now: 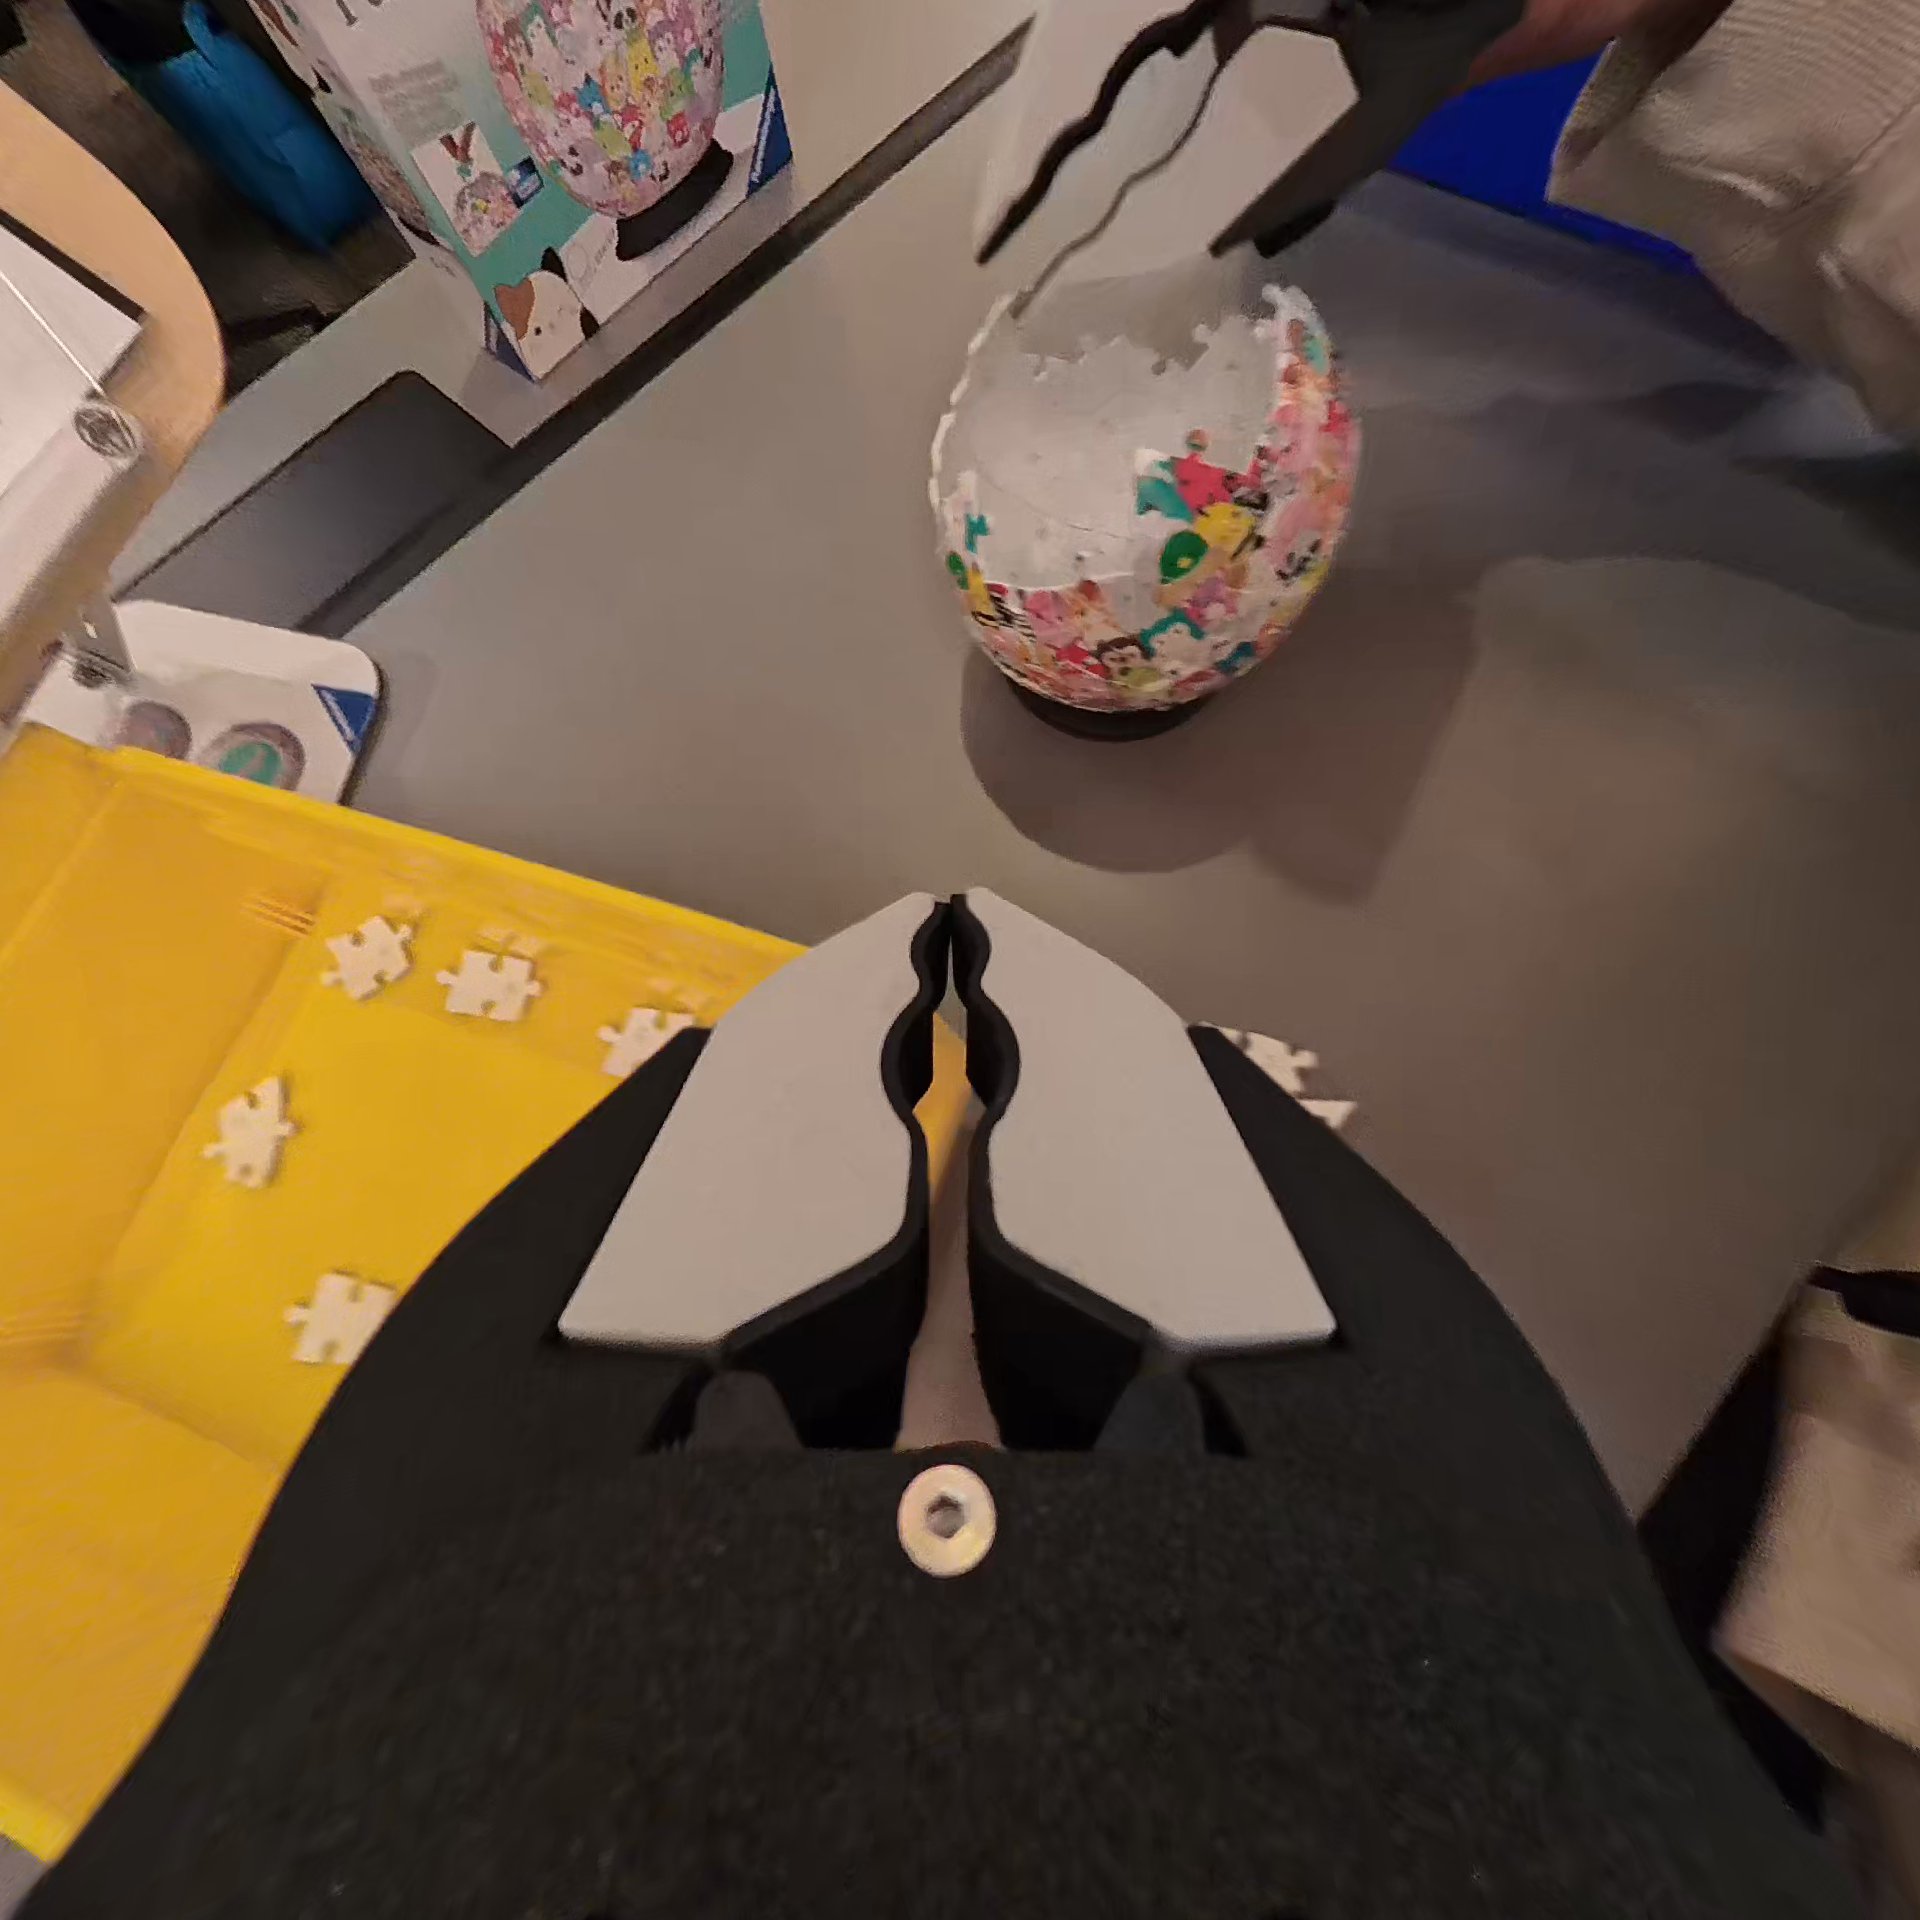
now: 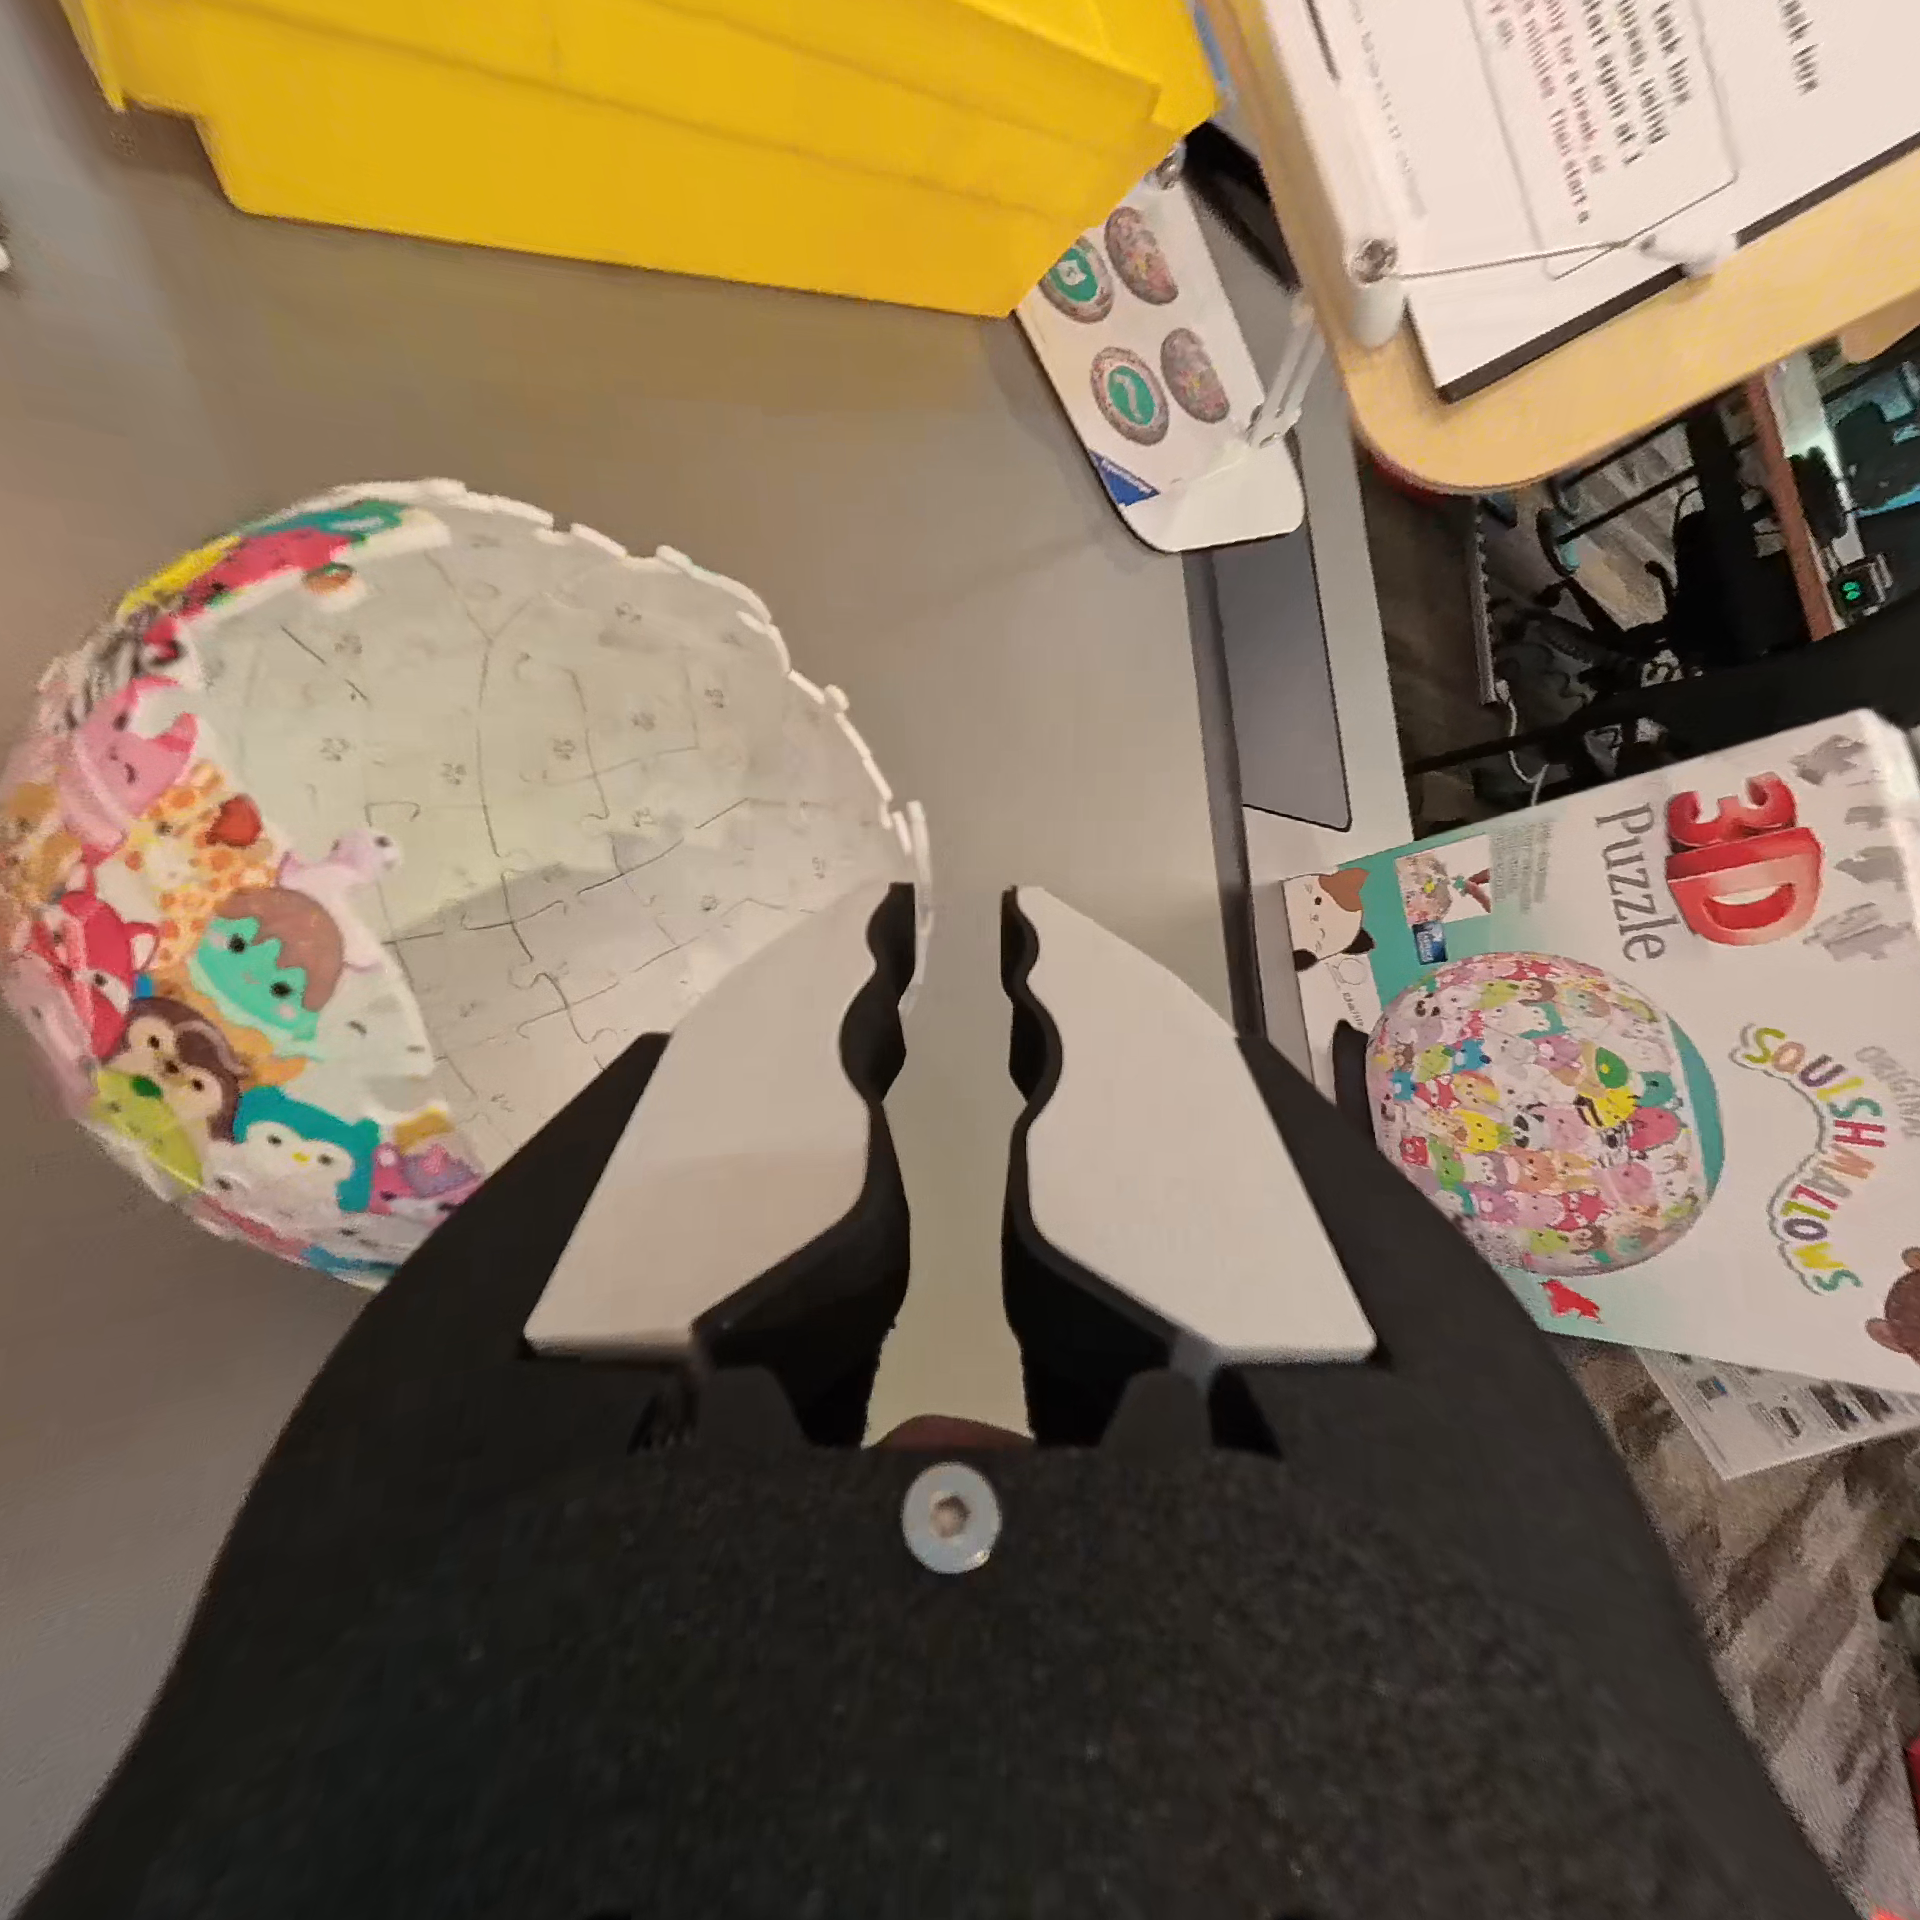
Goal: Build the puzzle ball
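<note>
The half-built puzzle ball stands on a black base on the grey table, its open white inside facing up. In the right wrist view the ball lies left of my right gripper, which is open a little and empty, its left finger over the ball's jagged rim. The right gripper also shows in the left wrist view, just above the ball. My left gripper is shut with nothing seen in it, over the near corner of the yellow bin. Several white loose pieces lie in the bin.
A few pieces lie on the table right of my left gripper. The puzzle box stands at the far table edge and also shows in the right wrist view. A leaflet lies beside the bin. A wooden board with papers stands beyond. Tip to tip, the grippers are about 20 cm apart.
</note>
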Demonstrator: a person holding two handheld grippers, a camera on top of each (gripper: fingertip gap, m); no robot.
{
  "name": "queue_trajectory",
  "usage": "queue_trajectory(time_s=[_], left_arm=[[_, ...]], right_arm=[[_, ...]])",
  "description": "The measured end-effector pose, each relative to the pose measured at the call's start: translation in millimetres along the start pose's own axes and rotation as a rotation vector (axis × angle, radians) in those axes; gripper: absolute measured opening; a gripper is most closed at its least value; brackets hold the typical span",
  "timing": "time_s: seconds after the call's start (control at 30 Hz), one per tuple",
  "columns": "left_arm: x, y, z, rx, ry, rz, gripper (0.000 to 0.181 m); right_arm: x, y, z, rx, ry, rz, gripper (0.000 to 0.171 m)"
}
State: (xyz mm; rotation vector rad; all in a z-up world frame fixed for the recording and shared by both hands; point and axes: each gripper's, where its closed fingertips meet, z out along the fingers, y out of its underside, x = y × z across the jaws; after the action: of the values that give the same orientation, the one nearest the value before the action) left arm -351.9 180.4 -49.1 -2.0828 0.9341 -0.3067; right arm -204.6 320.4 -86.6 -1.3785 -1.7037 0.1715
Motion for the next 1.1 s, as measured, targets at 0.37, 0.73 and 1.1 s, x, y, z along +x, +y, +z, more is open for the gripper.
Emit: queue_trajectory(time_s=[0.37,0.73,1.1], left_arm=[[43,50,-3,0.178,-0.072,-0.197,0.000],[62,66,14,0.221,0.005,-0.272,0.000],[81,61,23,0.199,0.063,-0.204,0.000]], right_arm=[[4,-5,-29,0.036,-0.040,0.117,0.015],[-6,17,0,-0.049,-0.017,0.055,0.013],[-9,18,16,-0.019,-0.069,0.118,0.009]])
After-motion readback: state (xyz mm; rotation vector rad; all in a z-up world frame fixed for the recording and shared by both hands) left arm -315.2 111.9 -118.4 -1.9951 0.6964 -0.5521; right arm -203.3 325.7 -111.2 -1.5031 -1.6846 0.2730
